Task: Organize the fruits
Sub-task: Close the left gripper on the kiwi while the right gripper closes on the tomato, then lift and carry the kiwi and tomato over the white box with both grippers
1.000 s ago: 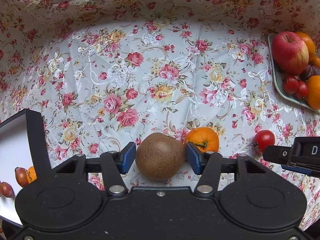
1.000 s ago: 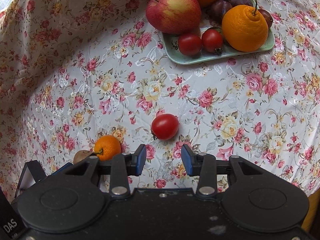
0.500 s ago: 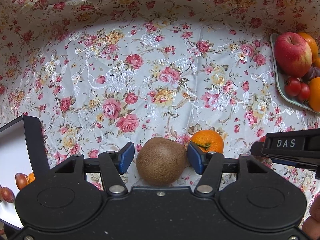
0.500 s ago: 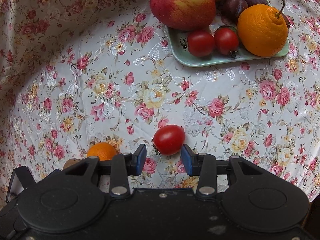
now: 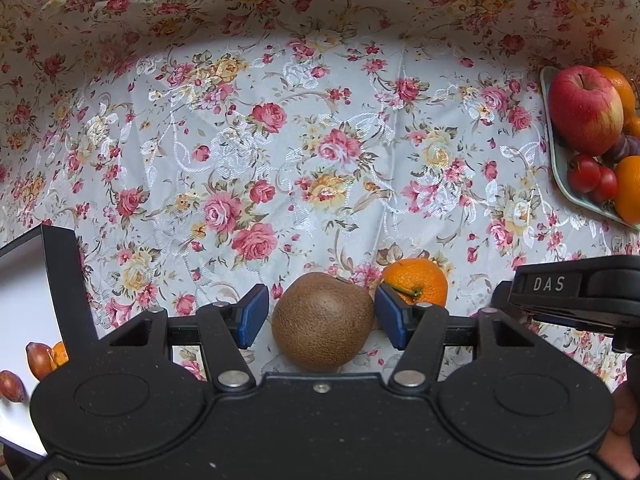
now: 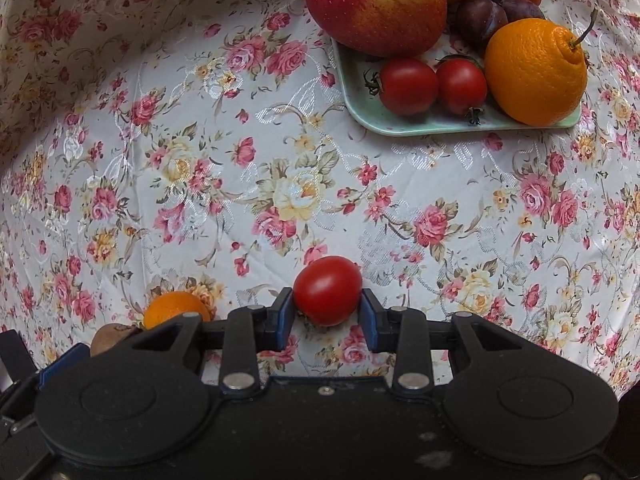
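Observation:
A brown kiwi [image 5: 322,321] lies on the floral cloth between the blue pads of my open left gripper [image 5: 318,317]; small gaps show on both sides. A small mandarin [image 5: 416,281] sits just right of it. In the right wrist view a red cherry tomato [image 6: 327,290] rests on the cloth between the tips of my open right gripper [image 6: 326,316], with the pads close beside it. The mandarin [image 6: 176,309] and the kiwi [image 6: 110,336] show at lower left there. A pale green plate [image 6: 440,126] holds an apple [image 6: 378,2], two tomatoes, oranges and plums.
The plate [image 5: 560,168] sits at the far right edge in the left wrist view. The right gripper's body [image 5: 576,292] reaches in low at the right. A mirror [image 5: 24,300] at the lower left reflects small fruits. The floral cloth rises as a backdrop behind.
My right gripper has moved forward, so the cherry tomato now sits between its tips. Its body has come further into the left wrist view, hiding the tomato there. The kiwi stays between the left pads.

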A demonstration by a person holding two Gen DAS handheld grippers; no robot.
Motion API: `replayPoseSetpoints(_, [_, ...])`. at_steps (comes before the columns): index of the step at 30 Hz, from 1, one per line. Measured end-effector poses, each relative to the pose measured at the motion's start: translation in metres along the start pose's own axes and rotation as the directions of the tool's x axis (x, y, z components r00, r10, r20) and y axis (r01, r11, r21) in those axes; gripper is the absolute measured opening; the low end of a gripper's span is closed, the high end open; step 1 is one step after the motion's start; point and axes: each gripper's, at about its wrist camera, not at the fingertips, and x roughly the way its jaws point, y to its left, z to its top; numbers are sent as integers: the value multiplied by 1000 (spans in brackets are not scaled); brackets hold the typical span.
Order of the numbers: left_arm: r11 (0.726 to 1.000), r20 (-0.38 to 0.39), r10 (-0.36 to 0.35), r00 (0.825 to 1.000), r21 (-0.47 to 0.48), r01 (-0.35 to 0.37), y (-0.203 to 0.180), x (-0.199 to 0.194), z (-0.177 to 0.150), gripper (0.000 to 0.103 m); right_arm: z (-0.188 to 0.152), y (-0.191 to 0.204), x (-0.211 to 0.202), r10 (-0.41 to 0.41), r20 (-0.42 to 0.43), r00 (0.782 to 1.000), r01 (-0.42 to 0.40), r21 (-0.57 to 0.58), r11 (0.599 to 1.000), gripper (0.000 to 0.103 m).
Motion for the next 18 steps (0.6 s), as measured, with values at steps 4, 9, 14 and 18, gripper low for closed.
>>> replayPoseSetpoints(4, [1000,-24,-13,1000,2,13,-2,4,-3,64,0,-4,-4,16,-10,1000,-15,18,1000,36])
replayPoseSetpoints(9, [1000,-48,9,999,22,-8,-8,14,-5,64,0,-11,-16,38,-1,999,-38,20,999,36])
replayPoseSetpoints(14, [999,-64,39,997,37,-37,-13,25,-8,63,1,-15,-25,52,3,999,-52,30,998,36])
replayPoseSetpoints(18, [998,-65,49,997,44,-46,-15,28,-9,63,2,-21,-30,60,4,998,-60,46,997,36])
